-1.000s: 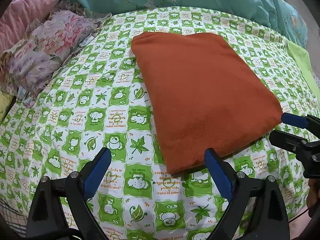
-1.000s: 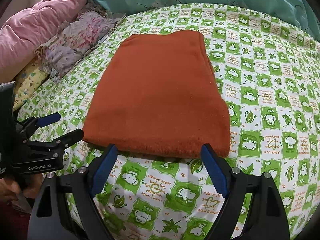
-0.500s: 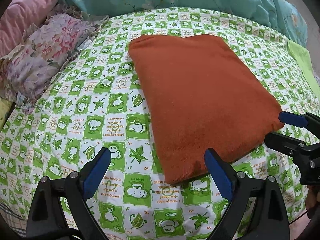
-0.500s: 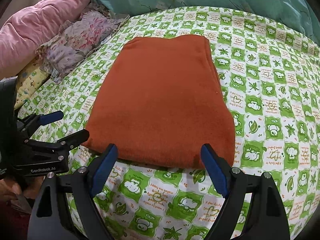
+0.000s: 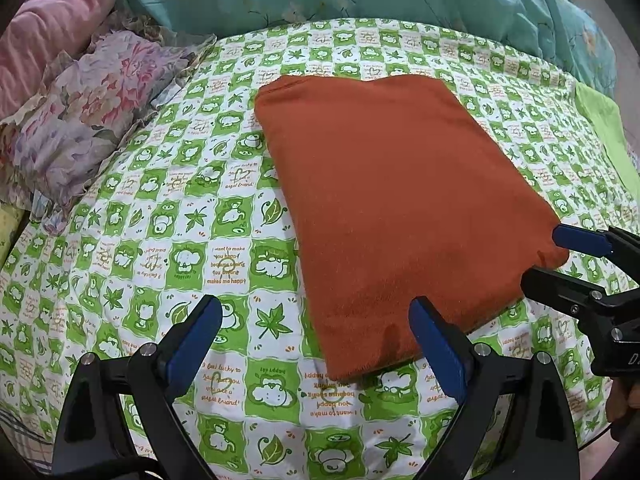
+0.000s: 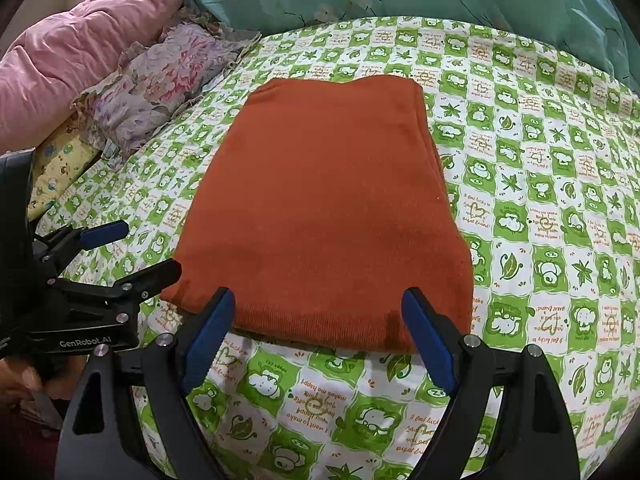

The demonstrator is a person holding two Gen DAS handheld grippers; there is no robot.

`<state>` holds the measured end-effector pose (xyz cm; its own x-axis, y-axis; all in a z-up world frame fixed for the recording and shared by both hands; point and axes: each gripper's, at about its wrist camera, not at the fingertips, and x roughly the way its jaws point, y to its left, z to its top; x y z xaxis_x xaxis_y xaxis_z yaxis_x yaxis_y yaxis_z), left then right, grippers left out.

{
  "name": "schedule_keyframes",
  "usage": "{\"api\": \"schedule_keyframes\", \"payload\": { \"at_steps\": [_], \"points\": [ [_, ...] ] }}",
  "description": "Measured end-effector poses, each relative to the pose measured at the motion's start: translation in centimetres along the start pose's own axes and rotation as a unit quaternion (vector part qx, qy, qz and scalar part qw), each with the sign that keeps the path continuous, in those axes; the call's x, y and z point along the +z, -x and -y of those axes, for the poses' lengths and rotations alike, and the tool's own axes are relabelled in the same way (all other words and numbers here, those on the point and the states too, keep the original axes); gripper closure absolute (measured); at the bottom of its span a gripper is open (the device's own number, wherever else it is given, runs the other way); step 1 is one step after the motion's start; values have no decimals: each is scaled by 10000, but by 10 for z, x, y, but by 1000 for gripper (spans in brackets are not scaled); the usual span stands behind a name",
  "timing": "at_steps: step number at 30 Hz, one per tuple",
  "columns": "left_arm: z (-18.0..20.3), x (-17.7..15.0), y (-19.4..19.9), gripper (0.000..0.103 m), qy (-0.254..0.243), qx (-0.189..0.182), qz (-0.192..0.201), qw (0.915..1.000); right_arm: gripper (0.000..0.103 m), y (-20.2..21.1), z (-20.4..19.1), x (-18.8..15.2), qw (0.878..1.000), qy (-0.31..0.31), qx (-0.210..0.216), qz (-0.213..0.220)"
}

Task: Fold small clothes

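Garment: we see the folded orange cloth (image 5: 396,208) flat on the bed (image 5: 192,216).
Left tool (image 5: 316,344): wide, at its near-left corner.
Right tool (image 6: 320,336): wide, at its near edge.

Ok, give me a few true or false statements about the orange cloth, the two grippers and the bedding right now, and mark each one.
1. The orange cloth lies flat and folded on the green checked sheet. True.
2. The left gripper is shut on the cloth. False: it is open, holding nothing.
3. The right gripper is open at the cloth's near edge. True.
4. A pink quilt lies on top of the cloth. False: it sits at the far left, apart from it.
5. A floral pillow lies left of the cloth. True.
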<state>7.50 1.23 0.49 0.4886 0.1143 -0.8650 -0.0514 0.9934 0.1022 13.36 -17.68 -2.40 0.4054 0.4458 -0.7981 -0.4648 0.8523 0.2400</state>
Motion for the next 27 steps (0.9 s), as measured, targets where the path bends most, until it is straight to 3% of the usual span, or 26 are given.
{"api": "schedule_keyframes", "payload": {
  "at_steps": [27],
  "points": [
    [1, 5, -4, 8, -53, -47, -46, 10000, 18, -4, 2, 3, 10000, 4, 26, -32]
  ]
}}
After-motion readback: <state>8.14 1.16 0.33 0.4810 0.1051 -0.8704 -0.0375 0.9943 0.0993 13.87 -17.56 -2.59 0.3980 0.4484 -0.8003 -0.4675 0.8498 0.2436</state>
